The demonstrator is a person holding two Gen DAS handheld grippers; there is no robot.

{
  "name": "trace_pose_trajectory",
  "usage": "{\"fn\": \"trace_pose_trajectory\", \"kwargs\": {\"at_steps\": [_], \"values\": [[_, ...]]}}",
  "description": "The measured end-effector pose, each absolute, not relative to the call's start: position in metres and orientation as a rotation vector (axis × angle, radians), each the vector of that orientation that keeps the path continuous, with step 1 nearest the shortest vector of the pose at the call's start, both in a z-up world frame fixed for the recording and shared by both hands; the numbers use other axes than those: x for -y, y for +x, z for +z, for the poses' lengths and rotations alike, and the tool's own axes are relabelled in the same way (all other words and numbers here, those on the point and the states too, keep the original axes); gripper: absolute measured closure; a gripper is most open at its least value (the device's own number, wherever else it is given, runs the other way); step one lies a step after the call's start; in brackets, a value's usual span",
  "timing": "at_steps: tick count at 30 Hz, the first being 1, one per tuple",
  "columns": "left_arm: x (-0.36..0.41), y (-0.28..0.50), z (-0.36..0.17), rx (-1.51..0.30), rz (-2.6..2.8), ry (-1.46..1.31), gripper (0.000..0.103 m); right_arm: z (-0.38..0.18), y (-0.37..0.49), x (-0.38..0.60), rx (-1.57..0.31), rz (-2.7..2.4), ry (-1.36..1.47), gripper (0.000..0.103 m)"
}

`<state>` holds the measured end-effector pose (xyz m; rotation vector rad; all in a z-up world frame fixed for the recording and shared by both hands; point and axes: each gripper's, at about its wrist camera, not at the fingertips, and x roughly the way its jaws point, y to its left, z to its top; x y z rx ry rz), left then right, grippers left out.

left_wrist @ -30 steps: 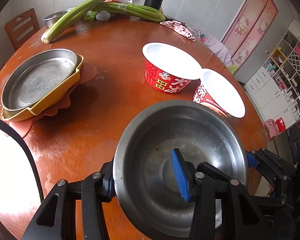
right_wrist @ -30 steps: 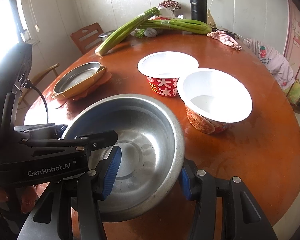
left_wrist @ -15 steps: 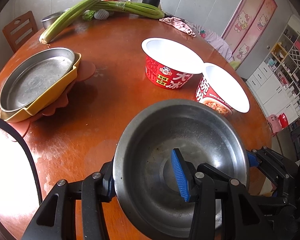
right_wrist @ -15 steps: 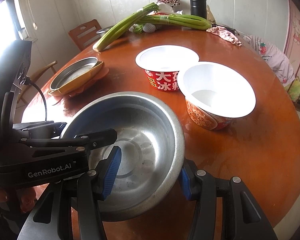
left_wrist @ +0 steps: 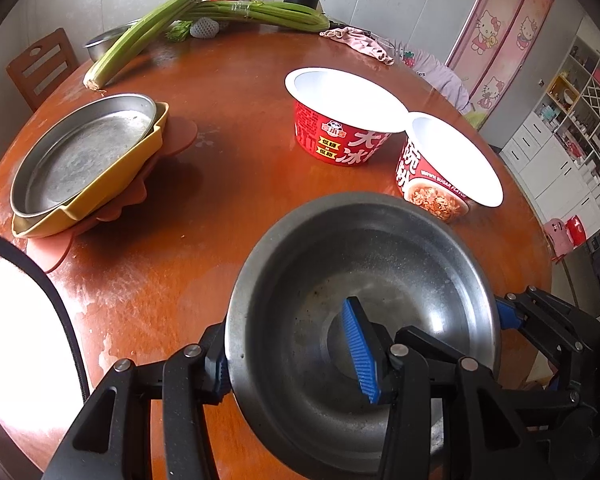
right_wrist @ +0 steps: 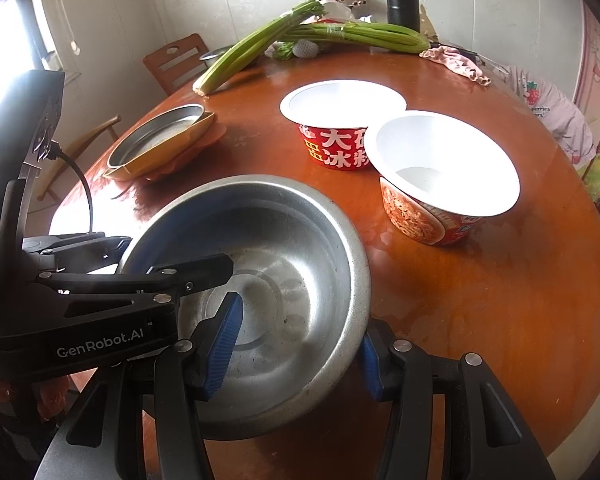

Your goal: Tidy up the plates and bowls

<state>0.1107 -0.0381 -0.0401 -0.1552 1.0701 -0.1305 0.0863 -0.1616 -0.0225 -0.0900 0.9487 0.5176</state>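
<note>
on our left the metal plate (left_wrist: 80, 156) sits nested in a yellow dish (left_wrist: 112, 196) near the table (left_wrist: 220, 128) edge. a bare strip separates it from the steel bowl (left_wrist: 380, 280), which our left gripper (left_wrist: 288, 356) and right gripper (right_wrist: 296, 344) each clamp by the rim. just beyond stand two paper bowls: red one (left_wrist: 340, 120), tilted one (left_wrist: 448, 164).
</note>
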Motion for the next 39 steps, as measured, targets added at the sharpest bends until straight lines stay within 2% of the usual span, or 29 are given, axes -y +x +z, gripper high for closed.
{"fn": "trace_pose_trajectory", "kwargs": {"at_steps": [8, 11, 21, 39], "values": [[0.038, 0.109, -0.038, -1.065, -0.111, -0.136, 0.054, -0.022, 0.085, 0.165, -0.949, 0.519, -0.076, 0.048], [0.039, 0.107, -0.034, -1.056, -0.100, -0.132, 0.048, -0.020, 0.085, 0.167, -0.943, 0.508, -0.070, 0.048], [0.037, 0.103, -0.024, -1.022, -0.092, -0.129, 0.043, -0.014, 0.083, 0.174, -0.927, 0.487, -0.054, 0.048], [0.040, 0.102, 0.001, -0.948, -0.093, -0.138, 0.041, 0.011, 0.081, 0.185, -0.864, 0.468, -0.046, 0.047]]}}
